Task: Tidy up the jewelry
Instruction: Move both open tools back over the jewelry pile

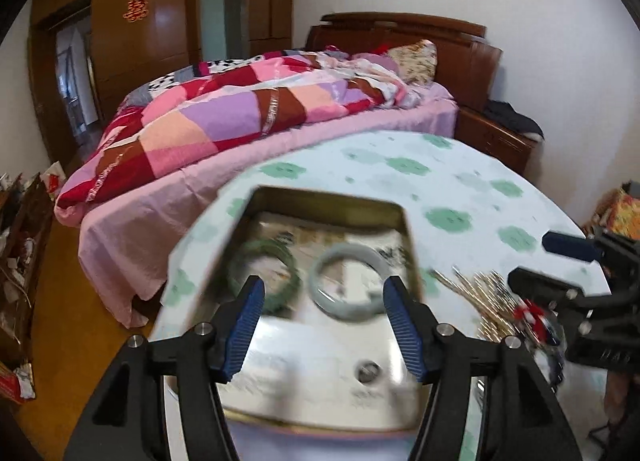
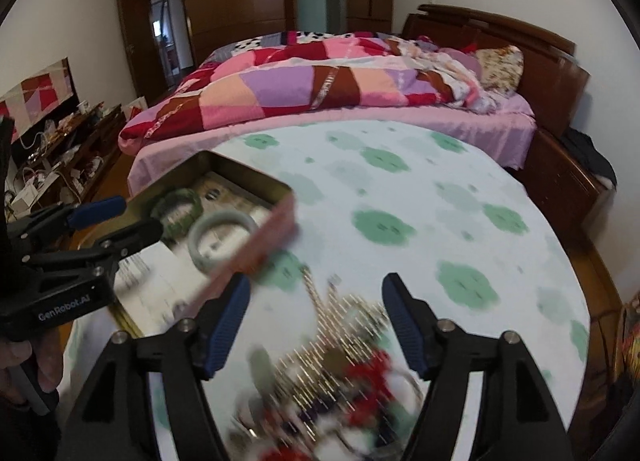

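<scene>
Tin (image 1: 412, 257) on the table (image 1: 460, 189), under my spread, empty left claw (image 1: 324, 295); green bangle (image 1: 262, 273) and pale bangle (image 1: 352, 287) inside. Blurred jewelry pile (image 2: 340, 373) below my spread, empty right claw (image 2: 316, 293). Left claw reads "GenRobot.AI".

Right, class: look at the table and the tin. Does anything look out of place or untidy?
Yes. A tangled heap of gold chains and red-beaded jewelry lies loose on the tablecloth, outside the open tin. Only the dark green bangle and pale bangle are in the tin. Both grippers are open, holding nothing.
</scene>
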Available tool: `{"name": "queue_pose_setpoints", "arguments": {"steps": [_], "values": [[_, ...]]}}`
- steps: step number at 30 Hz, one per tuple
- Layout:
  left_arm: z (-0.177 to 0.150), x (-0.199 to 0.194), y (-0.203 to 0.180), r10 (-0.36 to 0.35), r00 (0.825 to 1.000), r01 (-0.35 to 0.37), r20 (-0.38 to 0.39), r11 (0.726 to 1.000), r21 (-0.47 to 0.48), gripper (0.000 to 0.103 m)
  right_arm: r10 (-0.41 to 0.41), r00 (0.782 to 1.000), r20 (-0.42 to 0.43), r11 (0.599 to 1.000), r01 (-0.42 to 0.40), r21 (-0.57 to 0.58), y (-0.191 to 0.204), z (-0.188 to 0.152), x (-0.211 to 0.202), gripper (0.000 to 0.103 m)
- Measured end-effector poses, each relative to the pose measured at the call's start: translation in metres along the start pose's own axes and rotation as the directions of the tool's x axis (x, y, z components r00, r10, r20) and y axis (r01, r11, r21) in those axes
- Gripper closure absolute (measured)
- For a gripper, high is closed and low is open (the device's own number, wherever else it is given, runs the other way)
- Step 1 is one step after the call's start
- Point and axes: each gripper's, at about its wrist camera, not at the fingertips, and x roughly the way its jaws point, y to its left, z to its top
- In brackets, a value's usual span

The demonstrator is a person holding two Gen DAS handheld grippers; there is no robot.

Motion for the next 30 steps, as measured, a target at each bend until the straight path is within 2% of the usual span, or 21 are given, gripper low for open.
{"name": "queue_pose_setpoints", "arguments": {"steps": [2, 9, 15, 19, 21, 26, 27, 28, 30], "values": [[-0.006, -0.004, -0.013, -0.019, 1.000, 0.019, -0.002, 1.000, 0.014, 0.041, -0.019, 1.000, 0.000, 1.000, 0.019, 0.010, -0.010, -0.012, -0.007, 0.028], [-0.023, -0.017, -0.050, -0.015, 1.000, 0.014, 0.007, 0.998, 0.068, 0.041, -0.065, 0.998, -0.017, 0.995, 0.066, 0.081, -0.041, -0.049, -0.022, 0.028], [-0.035, -0.021, -0.068, -0.009, 1.000, 0.009, 0.004, 0.994, 0.113, 0.041, -0.066, 0.997, -0.040, 0.992, 0.070, 0.107, -0.056, -0.069, -0.019, 0.030], [-0.040, -0.020, -0.077, -0.023, 1.000, 0.023, 0.002, 0.991, 0.133, 0.041, -0.046, 0.996, -0.076, 0.988, 0.057, 0.141, -0.065, -0.075, -0.006, 0.055], [-0.043, -0.019, -0.081, -0.027, 1.000, 0.027, -0.002, 0.989, 0.144, 0.041, -0.053, 0.994, -0.097, 0.988, 0.066, 0.139, -0.066, -0.078, -0.001, 0.061], [-0.045, -0.020, -0.083, -0.030, 1.000, 0.030, 0.000, 0.989, 0.146, 0.041, -0.075, 0.987, -0.143, 0.991, 0.089, 0.097, -0.062, -0.082, 0.011, 0.065], [-0.045, -0.021, -0.084, -0.032, 1.000, 0.031, 0.002, 0.989, 0.146, 0.041, -0.080, 0.987, -0.142, 0.993, 0.091, 0.073, -0.059, -0.082, 0.011, 0.071], [-0.045, -0.021, -0.086, -0.033, 0.999, 0.032, 0.006, 0.988, 0.148, 0.041, -0.083, 0.987, -0.141, 0.994, 0.093, 0.062, -0.058, -0.084, 0.010, 0.089], [-0.045, -0.022, -0.087, -0.034, 0.999, 0.032, 0.009, 0.988, 0.150, 0.041, -0.084, 0.987, -0.137, 0.994, 0.092, 0.056, -0.058, -0.085, 0.008, 0.093]]}}
